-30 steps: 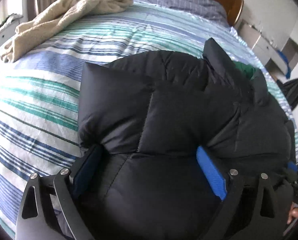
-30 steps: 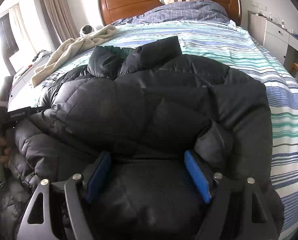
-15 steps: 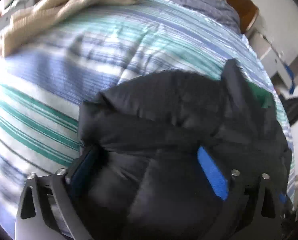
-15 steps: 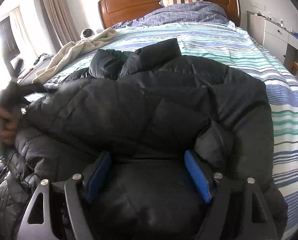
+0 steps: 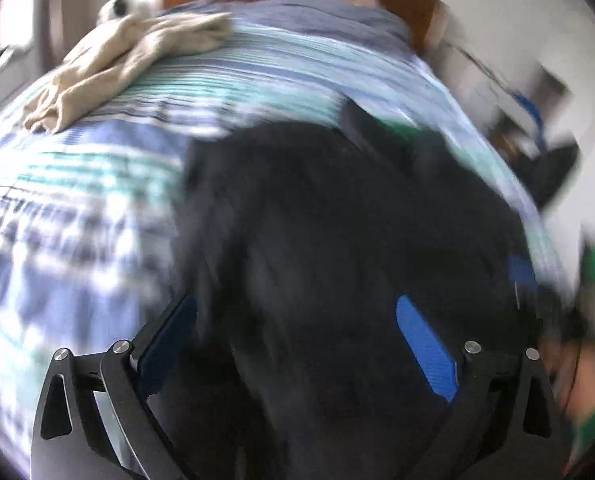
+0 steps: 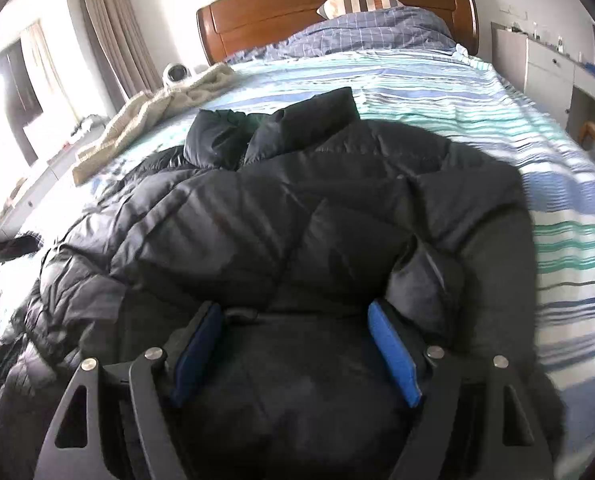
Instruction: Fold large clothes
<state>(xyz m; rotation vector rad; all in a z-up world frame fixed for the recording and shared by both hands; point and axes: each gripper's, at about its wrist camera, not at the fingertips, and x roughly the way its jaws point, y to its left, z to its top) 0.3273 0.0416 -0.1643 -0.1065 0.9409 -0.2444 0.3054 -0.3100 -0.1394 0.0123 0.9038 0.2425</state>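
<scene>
A black puffer jacket (image 6: 297, 216) lies on the striped bed, its collar with green lining toward the headboard. It also fills the blurred left wrist view (image 5: 337, 220). My left gripper (image 5: 297, 320) has its blue pads wide apart with a thick bunch of jacket fabric between them. My right gripper (image 6: 297, 320) also has its pads wide apart, with the jacket's near edge bunched between them. Whether either one is clamping the fabric is hard to tell.
A beige towel (image 6: 157, 116) lies at the bed's far left; it also shows in the left wrist view (image 5: 117, 60). A wooden headboard (image 6: 297, 12) and pillows are at the back. Grey drawers (image 6: 545, 68) stand on the right. Striped bedding (image 6: 517, 120) surrounds the jacket.
My left gripper has swung up and over with the jacket's side, and its view is now blurred. The jacket's left part has folded inward. My right gripper has hardly moved.
</scene>
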